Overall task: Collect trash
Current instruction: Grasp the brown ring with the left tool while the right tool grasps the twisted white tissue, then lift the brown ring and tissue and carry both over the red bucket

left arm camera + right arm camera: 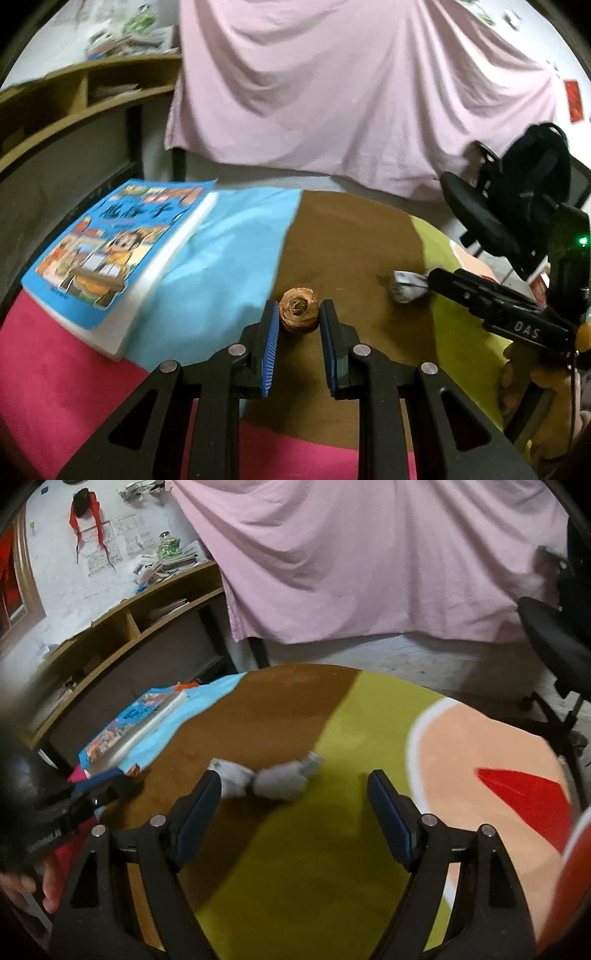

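A brown, round, wrinkled piece of trash sits between the blue pads of my left gripper, and both pads press on its sides, just over the brown part of the table cloth. A crumpled white paper wad lies where the brown cloth meets the yellow-green. My right gripper stands wide open just short of the wad, which is nearer its left finger. In the left wrist view the right gripper reaches in from the right, its tips beside the wad.
A thick blue picture book lies on the light-blue cloth at the left. A black office chair stands past the table's right edge. A pink sheet hangs behind, with a wooden shelf at the left. A hand holds the left gripper.
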`<action>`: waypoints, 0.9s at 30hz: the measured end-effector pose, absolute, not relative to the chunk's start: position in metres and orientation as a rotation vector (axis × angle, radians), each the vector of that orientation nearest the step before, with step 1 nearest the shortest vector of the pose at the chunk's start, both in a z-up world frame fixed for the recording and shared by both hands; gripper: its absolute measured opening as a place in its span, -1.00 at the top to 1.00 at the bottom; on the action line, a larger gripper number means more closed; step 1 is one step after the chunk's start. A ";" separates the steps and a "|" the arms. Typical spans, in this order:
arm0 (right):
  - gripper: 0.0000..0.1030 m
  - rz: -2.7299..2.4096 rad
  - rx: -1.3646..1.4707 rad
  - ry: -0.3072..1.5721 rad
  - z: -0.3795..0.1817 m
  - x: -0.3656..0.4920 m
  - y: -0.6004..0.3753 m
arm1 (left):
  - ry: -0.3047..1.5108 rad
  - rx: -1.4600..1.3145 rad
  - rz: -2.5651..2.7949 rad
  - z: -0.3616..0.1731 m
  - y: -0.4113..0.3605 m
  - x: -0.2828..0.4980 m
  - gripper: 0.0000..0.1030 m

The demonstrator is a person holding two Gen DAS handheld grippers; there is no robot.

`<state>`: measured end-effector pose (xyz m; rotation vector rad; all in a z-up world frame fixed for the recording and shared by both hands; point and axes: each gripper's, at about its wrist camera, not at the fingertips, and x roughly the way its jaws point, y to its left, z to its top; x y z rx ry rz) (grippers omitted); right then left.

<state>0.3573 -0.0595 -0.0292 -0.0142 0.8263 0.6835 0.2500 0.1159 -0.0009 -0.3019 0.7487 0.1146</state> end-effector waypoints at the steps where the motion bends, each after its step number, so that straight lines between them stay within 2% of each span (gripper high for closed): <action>1: -1.00 0.683 -0.032 0.844 -0.033 0.360 -0.053 | 0.755 -0.322 0.128 -0.002 0.121 0.249 0.64; 7: -0.97 0.649 -0.133 0.889 -0.042 0.363 -0.033 | 0.772 -0.316 0.158 0.006 0.126 0.243 0.64; 8: -0.89 0.646 -0.142 0.889 -0.043 0.363 -0.032 | 0.766 -0.302 0.164 0.009 0.123 0.242 0.64; 10: -0.50 0.641 -0.166 0.892 -0.044 0.363 -0.030 | 0.765 -0.286 0.176 0.011 0.119 0.241 0.64; 11: -0.38 0.642 -0.179 0.892 -0.044 0.362 -0.028 | 0.764 -0.286 0.182 0.014 0.119 0.240 0.64; 14: -0.21 0.652 -0.221 0.883 -0.044 0.356 -0.024 | 0.754 -0.279 0.188 0.019 0.114 0.237 0.64; 17: -0.14 0.657 -0.258 0.876 -0.045 0.347 -0.024 | 0.738 -0.266 0.182 0.023 0.106 0.232 0.64; 27: -0.13 0.650 -0.157 0.792 -0.022 0.300 -0.074 | 0.687 -0.251 0.119 0.026 0.077 0.214 0.64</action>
